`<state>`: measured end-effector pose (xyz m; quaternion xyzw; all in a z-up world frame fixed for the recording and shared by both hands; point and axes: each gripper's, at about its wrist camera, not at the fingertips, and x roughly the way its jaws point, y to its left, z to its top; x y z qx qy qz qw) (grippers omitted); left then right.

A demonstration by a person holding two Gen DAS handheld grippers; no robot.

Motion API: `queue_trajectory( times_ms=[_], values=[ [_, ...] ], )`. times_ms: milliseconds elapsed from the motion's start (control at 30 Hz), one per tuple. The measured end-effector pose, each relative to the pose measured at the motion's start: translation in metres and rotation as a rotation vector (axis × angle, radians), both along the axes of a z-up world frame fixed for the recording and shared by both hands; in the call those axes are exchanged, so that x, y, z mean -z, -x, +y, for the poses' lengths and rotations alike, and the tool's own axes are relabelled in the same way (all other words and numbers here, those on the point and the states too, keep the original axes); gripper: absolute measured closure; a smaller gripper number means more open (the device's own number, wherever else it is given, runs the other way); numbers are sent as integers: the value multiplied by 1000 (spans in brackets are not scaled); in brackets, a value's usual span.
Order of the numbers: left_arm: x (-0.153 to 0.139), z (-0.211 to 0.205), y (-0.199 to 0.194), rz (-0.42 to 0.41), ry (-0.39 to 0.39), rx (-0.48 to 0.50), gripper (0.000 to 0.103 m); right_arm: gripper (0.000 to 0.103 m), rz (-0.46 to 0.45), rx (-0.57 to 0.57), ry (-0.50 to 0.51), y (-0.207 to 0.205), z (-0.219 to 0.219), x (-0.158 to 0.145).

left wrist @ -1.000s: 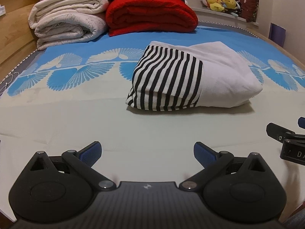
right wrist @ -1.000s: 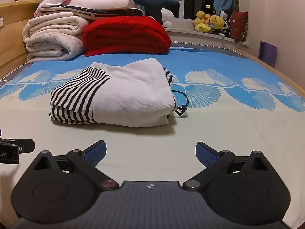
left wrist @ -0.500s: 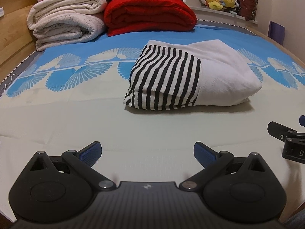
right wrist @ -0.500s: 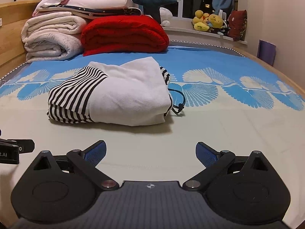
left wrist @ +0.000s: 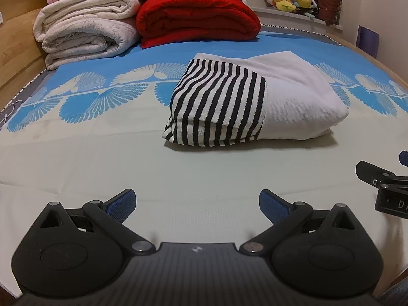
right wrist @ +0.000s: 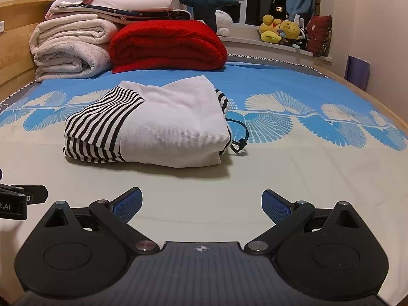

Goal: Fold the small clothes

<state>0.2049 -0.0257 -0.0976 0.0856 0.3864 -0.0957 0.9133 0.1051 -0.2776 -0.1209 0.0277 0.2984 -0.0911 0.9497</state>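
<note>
The folded garment (left wrist: 252, 107) lies mid-bed on the sheet (left wrist: 102, 158), white with a striped end, well short of the blankets (right wrist: 127, 43) at the head edge. Left gripper (left wrist: 197, 204) and right gripper (right wrist: 201, 204) hover before it, jaws spread, empty.

Position change, left gripper (left wrist: 197, 205): slightly nearer the folded white garment with black-and-white striped panel (left wrist: 255, 104) than a second ago. Right gripper (right wrist: 202, 205): likewise slightly nearer, the garment now closer ahead and a little to its left. Both approaches small.
</note>
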Motion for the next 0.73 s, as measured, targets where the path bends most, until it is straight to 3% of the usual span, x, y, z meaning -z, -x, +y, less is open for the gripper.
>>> queue_trajectory(
  times_ms=[733],
  values=[
    [1,-6,2,-12,11,9,0,4,5,-22,-13,0,0,0]
  ],
)
